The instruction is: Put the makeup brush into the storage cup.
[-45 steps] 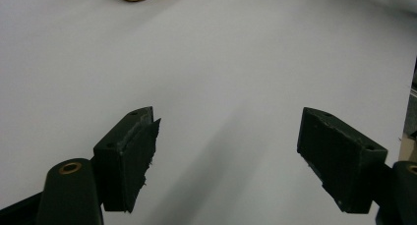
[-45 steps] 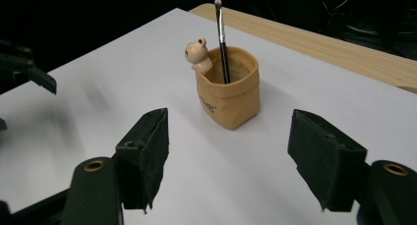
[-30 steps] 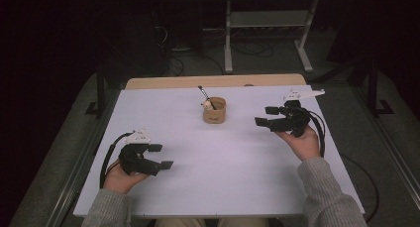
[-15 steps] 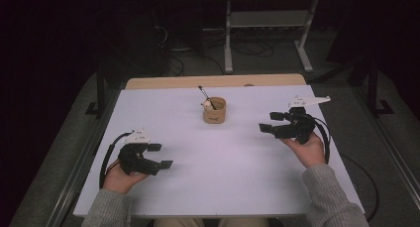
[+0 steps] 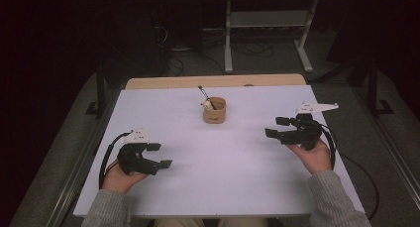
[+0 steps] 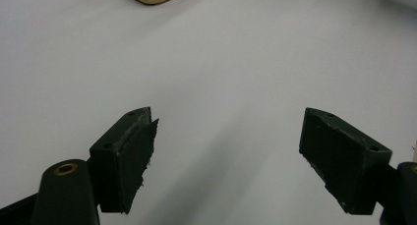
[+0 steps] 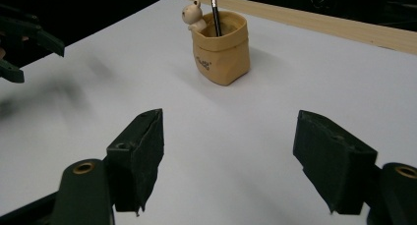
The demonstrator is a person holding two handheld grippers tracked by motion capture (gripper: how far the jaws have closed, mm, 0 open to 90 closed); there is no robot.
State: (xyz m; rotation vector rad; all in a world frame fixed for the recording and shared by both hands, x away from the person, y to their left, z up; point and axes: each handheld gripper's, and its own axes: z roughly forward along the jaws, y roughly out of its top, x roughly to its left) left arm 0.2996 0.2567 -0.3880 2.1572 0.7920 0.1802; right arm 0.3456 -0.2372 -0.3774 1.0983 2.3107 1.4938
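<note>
Both grippers [image 5: 159,155] [image 5: 276,127] gape empty; right gripper view reveals a bear figurine [image 7: 192,14] on the cup [image 7: 222,47].

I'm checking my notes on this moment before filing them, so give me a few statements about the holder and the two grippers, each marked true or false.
1. The tan holder stands upright on the white table. True.
2. The right gripper is clamped on the holder. False: it is open, apart from it.
3. A dark stick rises from the holder. True.
4. The left gripper holds the bear figure. False: its jaws are empty.
</note>
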